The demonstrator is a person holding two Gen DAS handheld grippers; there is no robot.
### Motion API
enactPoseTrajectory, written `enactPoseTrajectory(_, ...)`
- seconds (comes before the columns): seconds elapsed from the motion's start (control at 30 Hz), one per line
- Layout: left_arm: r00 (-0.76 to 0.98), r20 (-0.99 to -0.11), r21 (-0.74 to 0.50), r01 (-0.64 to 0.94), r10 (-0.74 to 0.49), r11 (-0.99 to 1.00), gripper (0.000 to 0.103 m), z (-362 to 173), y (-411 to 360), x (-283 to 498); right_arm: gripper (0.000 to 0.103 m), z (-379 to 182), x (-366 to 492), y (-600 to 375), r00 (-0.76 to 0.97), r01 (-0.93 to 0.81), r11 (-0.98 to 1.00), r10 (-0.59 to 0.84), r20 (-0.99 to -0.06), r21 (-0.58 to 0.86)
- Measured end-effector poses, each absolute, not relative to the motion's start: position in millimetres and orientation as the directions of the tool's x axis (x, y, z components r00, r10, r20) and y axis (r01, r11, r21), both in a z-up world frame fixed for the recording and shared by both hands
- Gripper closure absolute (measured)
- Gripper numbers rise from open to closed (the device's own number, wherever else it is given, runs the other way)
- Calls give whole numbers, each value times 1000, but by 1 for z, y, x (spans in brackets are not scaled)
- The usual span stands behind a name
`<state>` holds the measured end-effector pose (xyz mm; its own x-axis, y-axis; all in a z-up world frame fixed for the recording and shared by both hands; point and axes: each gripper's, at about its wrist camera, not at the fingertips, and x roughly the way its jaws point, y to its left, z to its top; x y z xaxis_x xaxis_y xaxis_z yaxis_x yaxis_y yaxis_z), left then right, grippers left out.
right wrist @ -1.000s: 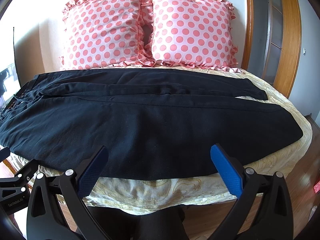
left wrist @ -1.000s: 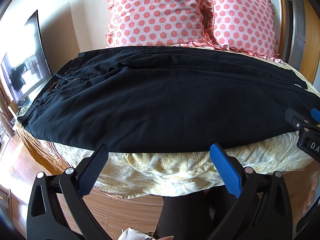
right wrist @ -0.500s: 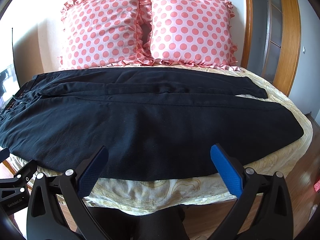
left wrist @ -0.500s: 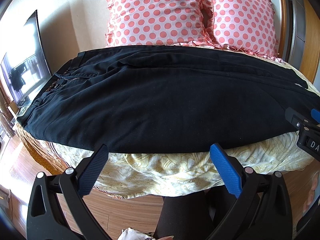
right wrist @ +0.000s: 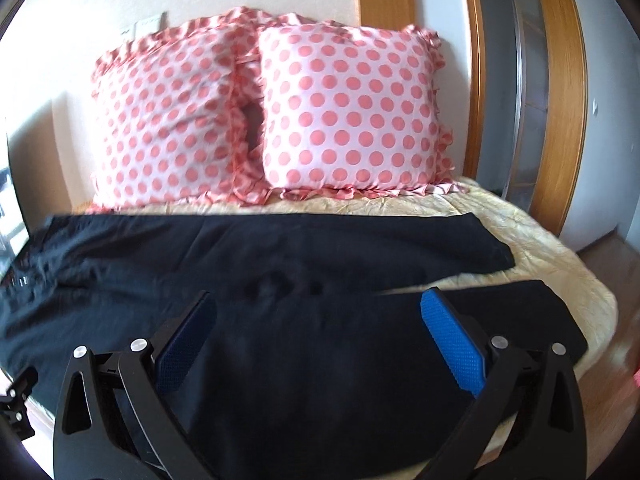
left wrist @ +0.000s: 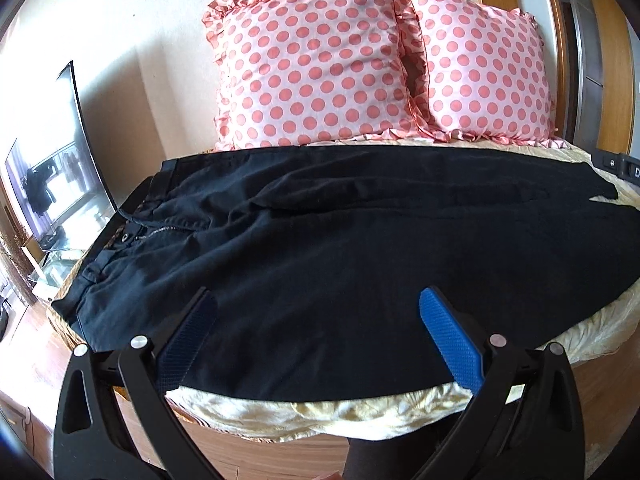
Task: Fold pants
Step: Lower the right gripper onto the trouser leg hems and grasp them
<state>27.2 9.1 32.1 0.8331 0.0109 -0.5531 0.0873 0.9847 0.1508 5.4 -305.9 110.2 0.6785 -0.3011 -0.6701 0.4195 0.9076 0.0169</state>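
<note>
right now a pair of black pants point(left wrist: 340, 248) lies spread flat across a bed point(left wrist: 360, 416) covered in a pale yellow patterned sheet, waistband toward the left side and the two legs running out to the right. the left claw point(left wrist: 316, 332) points forward over the near edge of the pants, level and aimed toward the middle of the garment, its two blue-padded fingers point(left wrist: 448, 336) spread wide with nothing between them but the dark cloth seen beyond. whether the pads touch the fabric i cannot tell. the right claw point(right wrist: 318, 334) faces the same way over the leg end of the pants point(right wrist: 280, 320), also wide apart and empty; its view is slightly blurred. in that view the two pant legs part near their hems, with a strip of sheet showing between them on the right. a black piece of the other claw shows at the far right edge of the left view and at the lower left corner of the right view. two pink polka-dot pillows point(left wrist: 320, 68) stand upright against the wall behind the pants, side by side and touching. a dark screen point(left wrist: 52, 176) leans to the left of the bed.
</note>
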Motion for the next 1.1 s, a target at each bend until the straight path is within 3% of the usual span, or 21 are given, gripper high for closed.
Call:
enactPoseTrajectory(0.2, 837, -544, 178, 51, 55, 983, 2, 52, 8, 66, 1, 113, 77, -404, 549, 529, 841, -437, -712, -109)
enactPoseTrajectory(0.3, 821, -571, 140, 67, 25, 988, 2, 53, 7, 85, 2, 96, 111, -462, 456, 579, 808, -427, -781, -104)
enactPoseTrajectory(0.47, 775, -632, 74, 87, -21, 993, 2, 44, 6, 118, 41, 52, 147, -533, 322, 677, 736, -294, -900, 2)
enactPoseTrajectory(0.57, 770, -638, 81, 95, -22, 992, 2, 40, 1, 128, 50, 32, 164, -556, 227, 730, 683, -293, -929, -36)
enactPoseTrajectory(0.77, 782, -623, 152, 102, 15, 983, 2, 33, -10, 138, 51, 9, 183, -565, 111, 768, 625, -346, -932, -140)
enactPoseTrajectory(0.9, 770, -637, 133, 121, -9, 984, 2, 30, -9, 144, 55, -3, 190, -556, 62, 748, 625, -404, -913, -226)
enactPoseTrajectory(1.0, 762, -647, 100, 126, -32, 987, 2, 28, -3, 146, 88, 3, 179, -557, 84, 768, 606, -417, -905, -208)
enactPoseTrajectory(1.03, 760, -649, 86, 127, -41, 988, 2, 28, 0, 146, 98, 7, 171, -563, 131, 789, 599, -382, -915, -137)
enactPoseTrajectory(1.1, 761, -646, 66, 123, -51, 990, 2, 29, 6, 146, 100, 10, 157, -573, 202, 809, 588, -329, -922, -32)
